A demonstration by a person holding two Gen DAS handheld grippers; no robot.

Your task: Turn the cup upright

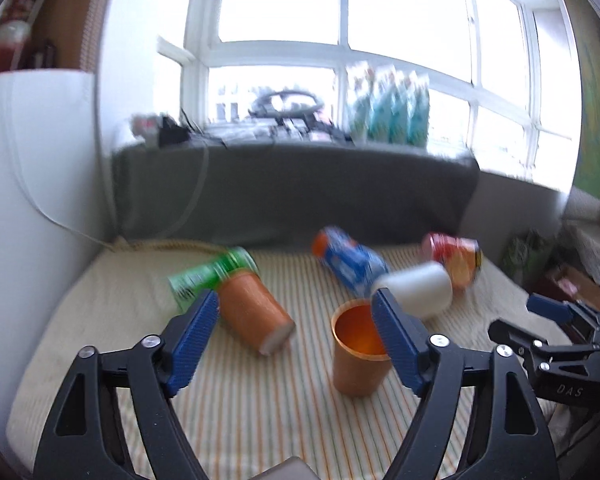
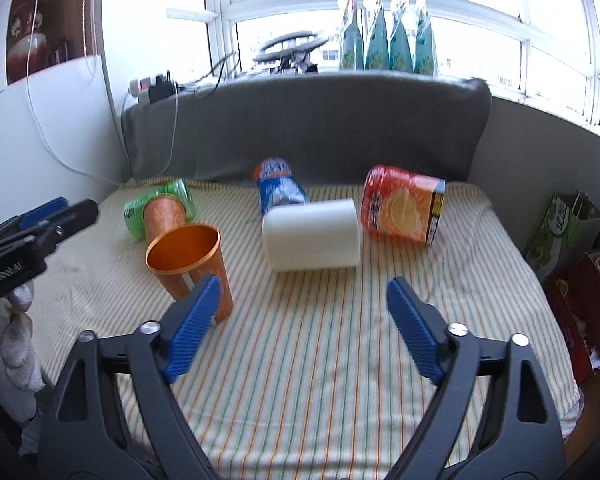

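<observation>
An orange cup (image 1: 358, 354) stands upright on the striped cloth, mouth up; it also shows in the right wrist view (image 2: 192, 262). A second orange cup (image 1: 252, 312) lies on its side behind it, against a green can (image 1: 210, 274); it shows in the right wrist view too (image 2: 164, 216). My left gripper (image 1: 296, 320) is open and empty, just above and behind the upright cup. My right gripper (image 2: 302, 308) is open and empty, to the right of the upright cup. Each gripper shows at the edge of the other's view.
A white roll (image 2: 312, 236), a blue bottle (image 2: 278, 192) and an orange-red jar (image 2: 402, 208) lie on the striped cloth (image 2: 320, 360). A grey backrest (image 2: 308, 128) stands behind. Bags and boxes (image 2: 572, 248) sit off the right edge. A white wall (image 1: 36, 184) is at left.
</observation>
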